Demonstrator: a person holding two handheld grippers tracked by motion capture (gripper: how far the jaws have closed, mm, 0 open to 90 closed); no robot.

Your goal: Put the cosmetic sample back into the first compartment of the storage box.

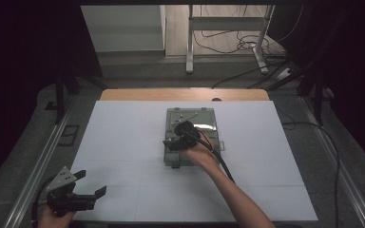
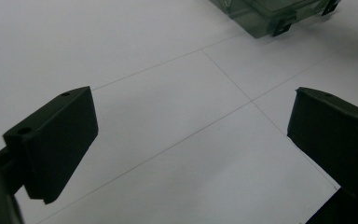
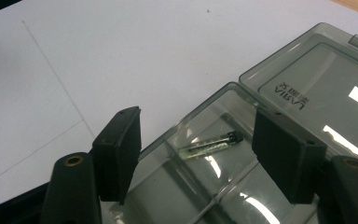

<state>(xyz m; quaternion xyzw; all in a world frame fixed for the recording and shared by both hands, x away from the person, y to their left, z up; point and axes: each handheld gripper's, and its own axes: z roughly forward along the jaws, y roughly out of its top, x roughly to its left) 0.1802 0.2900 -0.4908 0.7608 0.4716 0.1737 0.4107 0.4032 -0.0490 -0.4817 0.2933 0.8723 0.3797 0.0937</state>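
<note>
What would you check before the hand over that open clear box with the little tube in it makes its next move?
1. Box lid open: ok, it lies folded back.
2. Small tube lying inside a compartment: ok.
3. Right gripper free of the tube: ok, its fingers stand apart with the tube beyond them, untouched.
4. Fingers clear of the compartment walls: cannot tell.
5. Left gripper out of the way: ok, open over bare white sheet, away from the box.

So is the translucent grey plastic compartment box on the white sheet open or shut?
Open: the translucent grey plastic compartment box has its lid folded back flat, baring compartments; one holds a small glass vial.
</note>
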